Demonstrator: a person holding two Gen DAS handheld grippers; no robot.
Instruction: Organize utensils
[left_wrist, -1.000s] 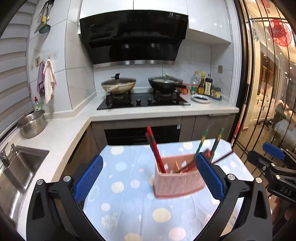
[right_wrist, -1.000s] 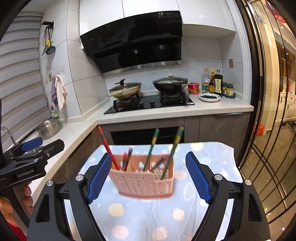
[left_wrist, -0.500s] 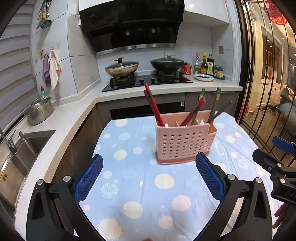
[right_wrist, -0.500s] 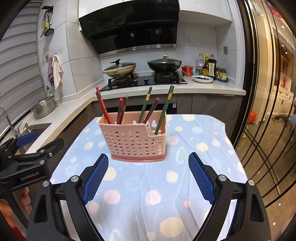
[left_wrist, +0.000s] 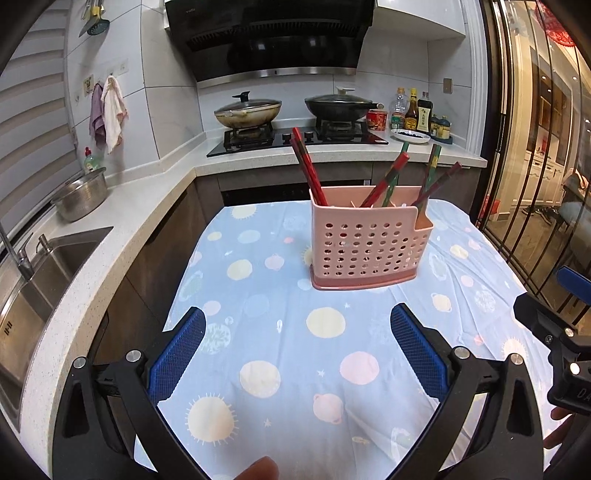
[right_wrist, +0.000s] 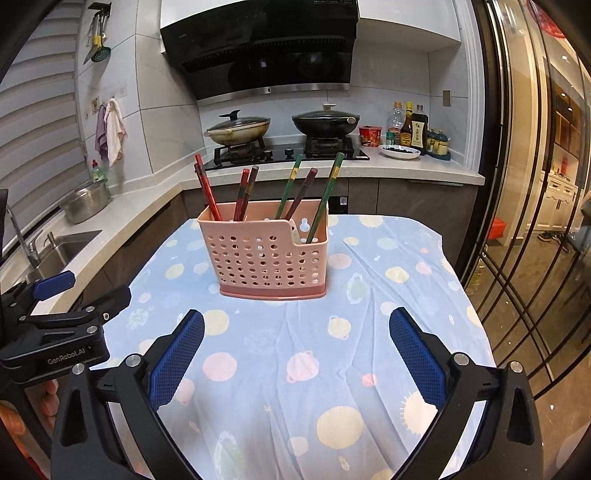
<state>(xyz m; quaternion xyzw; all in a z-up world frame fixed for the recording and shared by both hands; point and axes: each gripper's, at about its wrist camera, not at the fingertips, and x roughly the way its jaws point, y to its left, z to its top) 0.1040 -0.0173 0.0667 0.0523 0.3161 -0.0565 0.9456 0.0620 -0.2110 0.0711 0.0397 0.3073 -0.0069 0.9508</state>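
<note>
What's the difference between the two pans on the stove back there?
The left pan is pale and looks stained inside, while the right pan is black all over. The left pan's lid has a dark knob; the right pan's lid has a light one. The right pan's handle points toward the bottles; no handle shows on the left pan. Both sit covered on burners of the same black stove.
</note>
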